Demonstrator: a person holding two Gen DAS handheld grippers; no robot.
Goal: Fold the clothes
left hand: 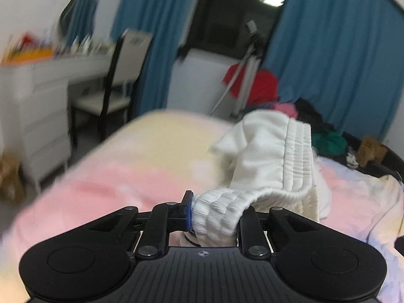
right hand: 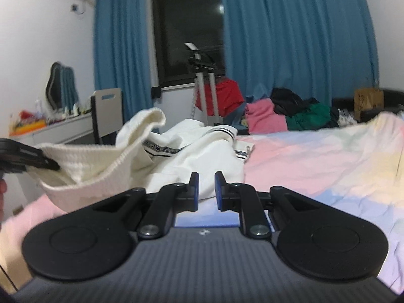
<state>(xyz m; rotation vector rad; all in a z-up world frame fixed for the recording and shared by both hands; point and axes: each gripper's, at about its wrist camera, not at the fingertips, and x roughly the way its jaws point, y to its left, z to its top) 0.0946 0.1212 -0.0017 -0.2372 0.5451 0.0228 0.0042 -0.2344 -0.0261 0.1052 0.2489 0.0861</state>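
1 white sweater (left hand: 265, 151) w/ ribbed hem pinched in left claw (left hand: 214, 217); right claw (right hand: 206, 189) slightly apart, empty.

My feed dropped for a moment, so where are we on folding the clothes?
Early. No folded piece shows on the bed. In hand: the left claw is shut on the ribbed hem of the white sweater, which lies crumpled, unfolded. The right claw holds nothing, jaws a narrow gap apart. Left: fold the sweater, then the pile of clothes at the bed's far side.
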